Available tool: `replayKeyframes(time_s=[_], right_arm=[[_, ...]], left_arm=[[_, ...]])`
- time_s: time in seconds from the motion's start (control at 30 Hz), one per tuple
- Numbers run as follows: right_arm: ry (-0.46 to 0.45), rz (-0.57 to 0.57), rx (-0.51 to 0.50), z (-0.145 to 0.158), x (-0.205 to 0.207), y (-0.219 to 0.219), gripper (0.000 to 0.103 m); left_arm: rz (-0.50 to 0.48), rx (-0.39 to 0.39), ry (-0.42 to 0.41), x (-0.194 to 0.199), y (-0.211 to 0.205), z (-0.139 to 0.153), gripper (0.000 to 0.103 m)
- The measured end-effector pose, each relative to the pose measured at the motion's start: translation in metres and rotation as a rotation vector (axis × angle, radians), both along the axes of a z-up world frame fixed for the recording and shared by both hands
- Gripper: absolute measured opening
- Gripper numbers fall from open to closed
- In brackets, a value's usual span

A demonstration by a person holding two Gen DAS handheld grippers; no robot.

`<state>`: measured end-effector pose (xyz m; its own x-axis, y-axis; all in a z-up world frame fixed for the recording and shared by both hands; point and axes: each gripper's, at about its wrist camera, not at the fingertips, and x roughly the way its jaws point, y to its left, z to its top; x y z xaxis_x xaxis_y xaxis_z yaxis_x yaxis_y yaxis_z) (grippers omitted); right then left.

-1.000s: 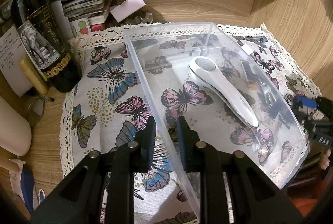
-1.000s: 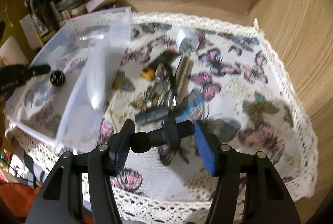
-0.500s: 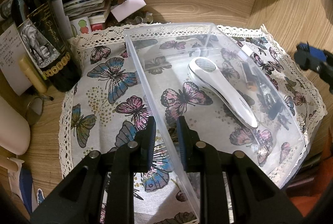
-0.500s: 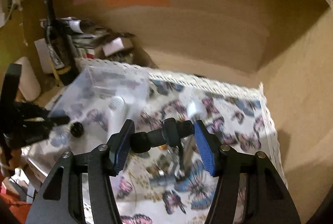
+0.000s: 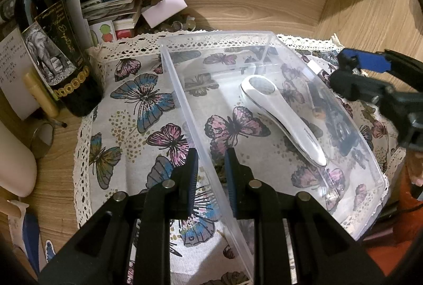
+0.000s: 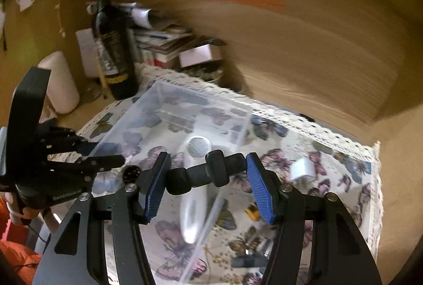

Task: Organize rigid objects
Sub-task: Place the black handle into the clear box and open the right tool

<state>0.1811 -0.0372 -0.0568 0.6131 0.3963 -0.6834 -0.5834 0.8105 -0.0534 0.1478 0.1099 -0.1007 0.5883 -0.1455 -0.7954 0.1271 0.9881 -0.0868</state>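
A clear plastic bin stands on the butterfly cloth. A white handheld device lies inside it. My left gripper is shut on the bin's left wall near its front corner. My right gripper is shut on a black cylindrical tool, held crosswise between the blue pads above the bin and the white device. The right gripper also shows at the right edge of the left wrist view. Several small objects lie on the cloth to the right of the bin.
A dark wine bottle stands at the back left, beside a pile of papers and small boxes. A white roll stands left of the bottle. Wooden walls close in the back and right. A white cube lies on the cloth.
My right gripper has lifted the black tool off the cloth and carried it left, to above the bin. The left gripper has stayed clamped on the bin wall.
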Motion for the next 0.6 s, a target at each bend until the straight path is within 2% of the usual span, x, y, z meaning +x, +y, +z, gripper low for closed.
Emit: replayKeyframes(time_s=[0.3,0.6], right_arm=[[0.08,0.087,-0.063,-0.023,0.009,0.03,0.055],[0.118,0.101,-0.084,-0.033,0.015,0.042,0.056]], left_arm=[[0.003,-0.008,-0.003,0.0,0.001,-0.001,0.021],[0.006,-0.011,-0.004,-0.001,0.001,-0.001,0.021]])
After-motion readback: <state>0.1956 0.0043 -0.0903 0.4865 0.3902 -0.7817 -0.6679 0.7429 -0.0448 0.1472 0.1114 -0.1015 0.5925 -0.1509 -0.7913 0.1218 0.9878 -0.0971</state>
